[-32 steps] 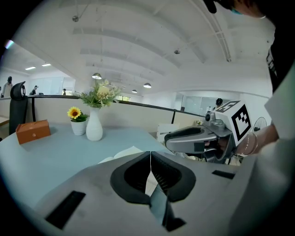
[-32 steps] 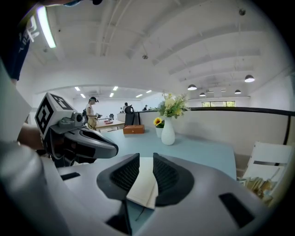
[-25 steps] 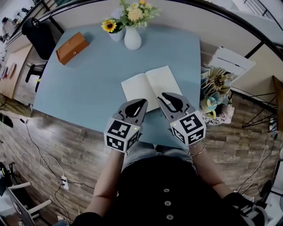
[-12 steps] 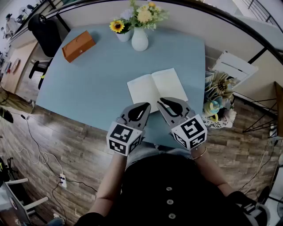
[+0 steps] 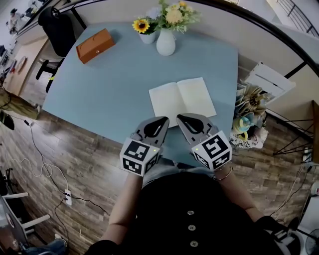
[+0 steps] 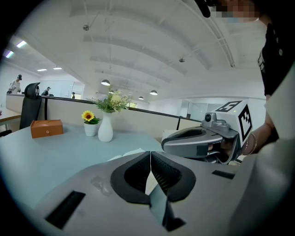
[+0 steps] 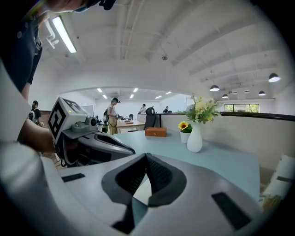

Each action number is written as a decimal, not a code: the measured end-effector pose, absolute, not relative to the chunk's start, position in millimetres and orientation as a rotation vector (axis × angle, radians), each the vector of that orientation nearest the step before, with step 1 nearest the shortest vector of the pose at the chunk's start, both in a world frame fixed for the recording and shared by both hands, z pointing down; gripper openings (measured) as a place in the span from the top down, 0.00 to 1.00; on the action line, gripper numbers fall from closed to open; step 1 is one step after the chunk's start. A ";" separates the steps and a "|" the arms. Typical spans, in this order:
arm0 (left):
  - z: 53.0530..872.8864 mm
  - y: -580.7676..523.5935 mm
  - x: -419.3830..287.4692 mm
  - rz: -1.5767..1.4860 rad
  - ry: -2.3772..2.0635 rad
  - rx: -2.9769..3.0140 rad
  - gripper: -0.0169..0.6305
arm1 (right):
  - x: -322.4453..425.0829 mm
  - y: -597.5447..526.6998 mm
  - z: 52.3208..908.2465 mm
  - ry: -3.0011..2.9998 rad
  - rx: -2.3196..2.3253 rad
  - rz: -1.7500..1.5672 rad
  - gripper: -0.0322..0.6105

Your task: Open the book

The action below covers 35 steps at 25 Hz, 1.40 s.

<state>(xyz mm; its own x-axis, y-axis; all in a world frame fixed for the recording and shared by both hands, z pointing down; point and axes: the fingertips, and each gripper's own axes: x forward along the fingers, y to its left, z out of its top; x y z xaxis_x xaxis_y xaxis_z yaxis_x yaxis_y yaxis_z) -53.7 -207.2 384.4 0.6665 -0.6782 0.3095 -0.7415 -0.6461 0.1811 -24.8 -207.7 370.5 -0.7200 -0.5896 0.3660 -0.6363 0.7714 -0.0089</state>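
Left claw (image 5: 160, 121) and right claw (image 5: 180, 118): each closed tip to tip with nothing between the jaws, held side by side over the near edge of the table (image 5: 99, 94). Book (image 5: 182, 100): lying open and flat on the table, just beyond both claws. Far side of table: white vase (image 5: 166, 44) of flowers, orange box (image 5: 95, 45).

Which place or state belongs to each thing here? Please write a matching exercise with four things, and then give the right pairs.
Things:
1. book
2. box
3. vase
4. left gripper

Places or states:
a. near the far left corner of the table
b. jaws together, nothing between them
c. lies open, pages up
d. stands upright, holds flowers

Pairs: 1-c, 2-a, 3-d, 4-b
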 end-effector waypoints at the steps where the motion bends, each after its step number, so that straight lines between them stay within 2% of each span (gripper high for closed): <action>1: 385.7 -207.1 -54.5 0.313 -1.139 2.583 0.95 | -25.9 -207.7 372.3 -2.616 0.935 0.186 0.94; 35: 414.3 -199.7 -48.9 0.425 -1.141 2.502 0.95 | -30.7 -204.6 390.7 -2.593 0.875 0.233 0.94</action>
